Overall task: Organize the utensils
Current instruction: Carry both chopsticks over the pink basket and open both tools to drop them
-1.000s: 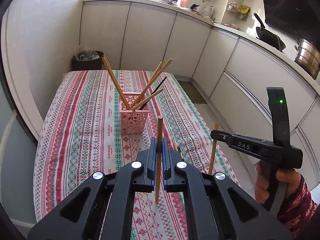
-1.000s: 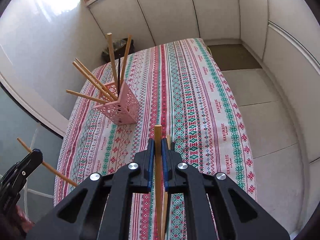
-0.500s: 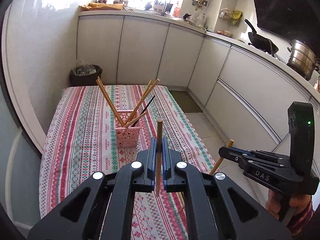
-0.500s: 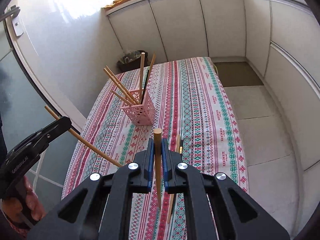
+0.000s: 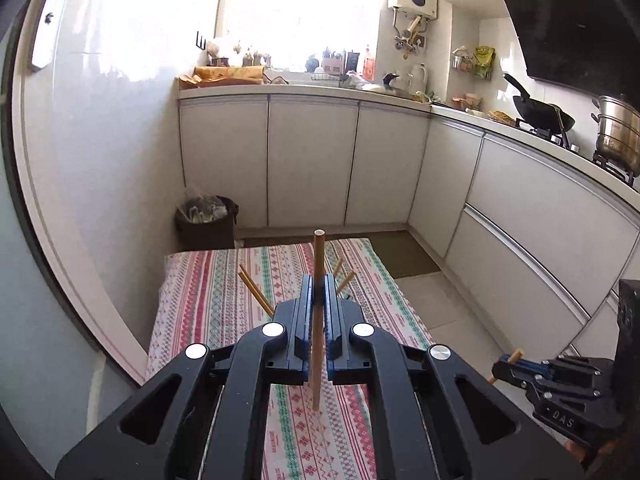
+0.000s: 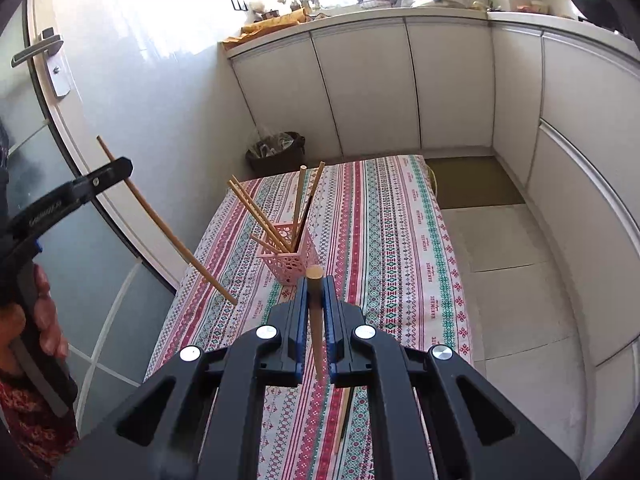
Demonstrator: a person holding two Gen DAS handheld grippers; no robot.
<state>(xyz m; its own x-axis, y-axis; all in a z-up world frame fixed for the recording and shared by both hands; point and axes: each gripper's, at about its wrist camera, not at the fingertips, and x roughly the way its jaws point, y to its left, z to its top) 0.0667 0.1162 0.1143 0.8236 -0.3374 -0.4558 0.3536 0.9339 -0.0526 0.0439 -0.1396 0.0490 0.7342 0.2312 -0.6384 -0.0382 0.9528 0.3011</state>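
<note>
My left gripper (image 5: 319, 286) is shut on a wooden chopstick (image 5: 317, 320) that stands upright between its fingers, high above the table. In the right wrist view it (image 6: 114, 170) holds that chopstick (image 6: 168, 232) slanting at the left. My right gripper (image 6: 316, 286) is shut on another wooden chopstick (image 6: 316, 320). A pink perforated holder (image 6: 289, 262) with several chopsticks stands on the patterned tablecloth (image 6: 384, 240) just beyond it. In the left wrist view only chopstick tips (image 5: 256, 292) show behind the fingers. Another chopstick (image 6: 343, 420) lies on the cloth under my right gripper.
White kitchen cabinets (image 5: 312, 160) run along the back and right. A dark bin (image 5: 206, 222) stands beyond the table's far end. A wok (image 5: 540, 114) and a steel pot (image 5: 618, 132) sit on the counter at right. A glass door (image 6: 52, 168) is at left.
Both grippers have risen and tilted up, each still holding its chopstick. The holder now looks farther away and is mostly hidden behind my left fingers.
</note>
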